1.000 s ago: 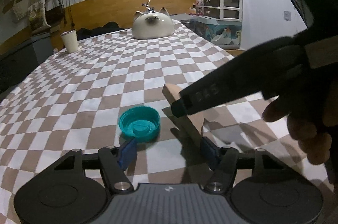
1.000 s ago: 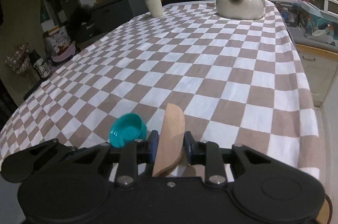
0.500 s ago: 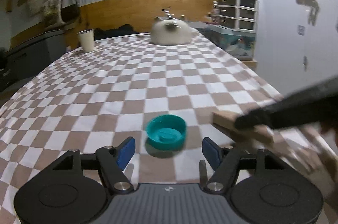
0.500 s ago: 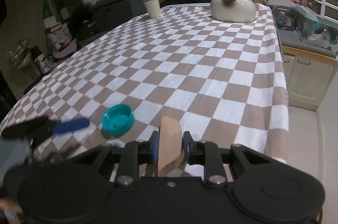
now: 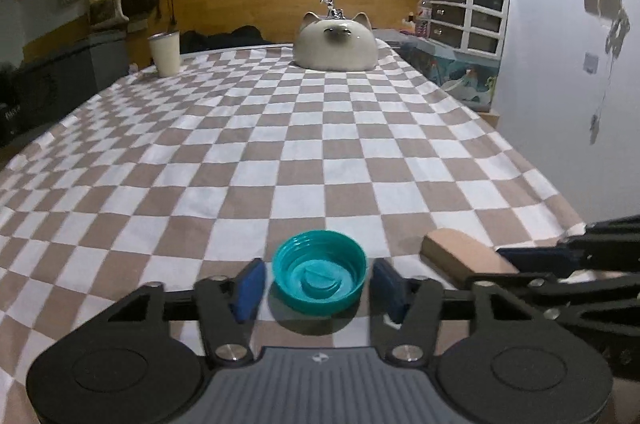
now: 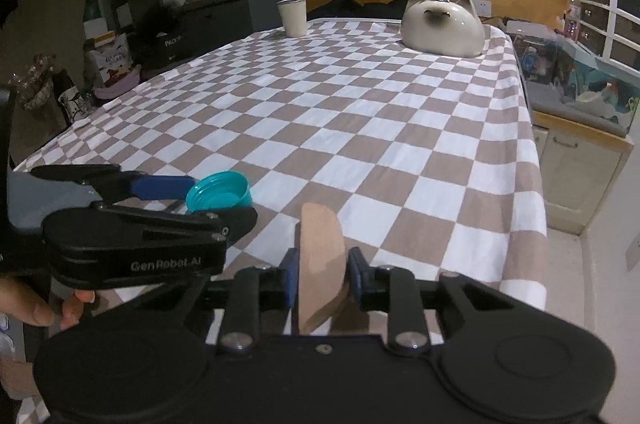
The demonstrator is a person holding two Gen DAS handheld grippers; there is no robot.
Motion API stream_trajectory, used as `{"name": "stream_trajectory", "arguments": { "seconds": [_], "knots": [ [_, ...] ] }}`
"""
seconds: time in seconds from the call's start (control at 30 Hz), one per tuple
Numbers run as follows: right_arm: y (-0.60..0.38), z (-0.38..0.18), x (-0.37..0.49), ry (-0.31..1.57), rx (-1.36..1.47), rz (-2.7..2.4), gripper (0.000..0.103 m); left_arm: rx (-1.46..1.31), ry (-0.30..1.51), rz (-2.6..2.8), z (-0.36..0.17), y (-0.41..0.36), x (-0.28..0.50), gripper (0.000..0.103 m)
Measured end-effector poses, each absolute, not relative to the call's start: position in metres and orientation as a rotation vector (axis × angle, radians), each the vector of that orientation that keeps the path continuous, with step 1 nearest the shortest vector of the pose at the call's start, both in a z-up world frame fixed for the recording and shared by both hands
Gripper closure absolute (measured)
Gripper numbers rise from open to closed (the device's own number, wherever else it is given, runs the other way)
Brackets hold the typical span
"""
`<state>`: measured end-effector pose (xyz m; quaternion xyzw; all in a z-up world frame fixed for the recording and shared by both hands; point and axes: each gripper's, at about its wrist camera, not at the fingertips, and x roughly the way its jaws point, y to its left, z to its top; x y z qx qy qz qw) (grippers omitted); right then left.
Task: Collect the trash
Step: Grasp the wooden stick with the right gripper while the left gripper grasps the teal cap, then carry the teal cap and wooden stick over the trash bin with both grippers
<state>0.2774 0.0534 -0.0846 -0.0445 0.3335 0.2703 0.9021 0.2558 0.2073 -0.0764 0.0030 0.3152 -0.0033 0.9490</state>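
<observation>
Near the table (image 5: 304, 143) edge, the left claw (image 5: 318, 282), just closing, bracketed the cap (image 5: 319, 278) ungripped; right claw (image 6: 319, 280) clamped the card (image 6: 320, 256). A glancing pad might flip it.

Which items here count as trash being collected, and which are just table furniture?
Job:
teal cap, between the left gripper pads, jaws just closing
tan flat piece, clamped in the right gripper

Bystanders:
cat-shaped ceramic
cream cup

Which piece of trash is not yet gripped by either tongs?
The teal cap. It lies open side up on the checkered cloth between the left tongs' blue pads, which have been closing. The brown wooden piece is clamped in the right tongs.
</observation>
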Motion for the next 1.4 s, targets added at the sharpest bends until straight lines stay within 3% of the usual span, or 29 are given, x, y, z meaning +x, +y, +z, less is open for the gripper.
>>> {"name": "stream_trajectory", "arguments": {
  "seconds": [0.8,1.4],
  "knots": [
    [0.016,-0.050,0.238,0.588,-0.027,0.531,0.078,-0.086,0.543,0.090,-0.031,0.203,0.167,0.053],
    [-0.077,-0.025,0.198,0.494,0.001,0.430,0.078,-0.073,0.469,0.032,-0.008,0.116,0.138,0.053]
  ]
}}
